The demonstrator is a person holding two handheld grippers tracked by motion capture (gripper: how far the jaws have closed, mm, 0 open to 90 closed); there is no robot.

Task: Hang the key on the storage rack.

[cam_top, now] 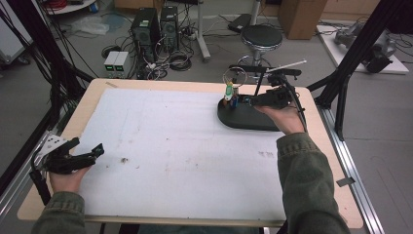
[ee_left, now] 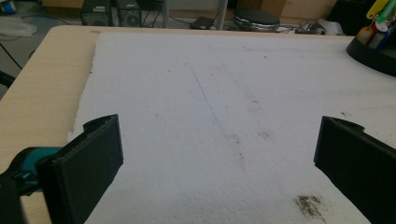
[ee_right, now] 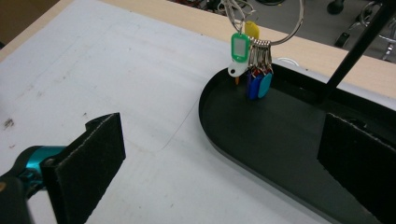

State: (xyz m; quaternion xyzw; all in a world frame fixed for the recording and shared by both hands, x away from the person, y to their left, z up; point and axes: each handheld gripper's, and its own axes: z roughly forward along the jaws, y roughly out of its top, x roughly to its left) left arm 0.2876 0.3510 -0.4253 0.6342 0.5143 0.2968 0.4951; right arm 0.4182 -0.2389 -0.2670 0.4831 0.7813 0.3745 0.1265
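Sitting lower left by the table (cam_top: 58, 127) edge, the left gripper (cam_top: 80, 152) is spread wide, nothing in it. Loads of bare white mat (cam_top: 180, 146) mid-frame. Upper right, the right gripper (cam_top: 253, 100), also gaping, hovers over the black tray (cam_top: 243, 119) where a key-tag bunch (ee_right: 250, 65) dangles at its rim.

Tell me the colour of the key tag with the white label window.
Green key tag, clearest in the right gripper view.

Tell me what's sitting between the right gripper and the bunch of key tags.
Nothing: in the right gripper view, just the bare floor of the black tray lies between the right gripper and the key tags.
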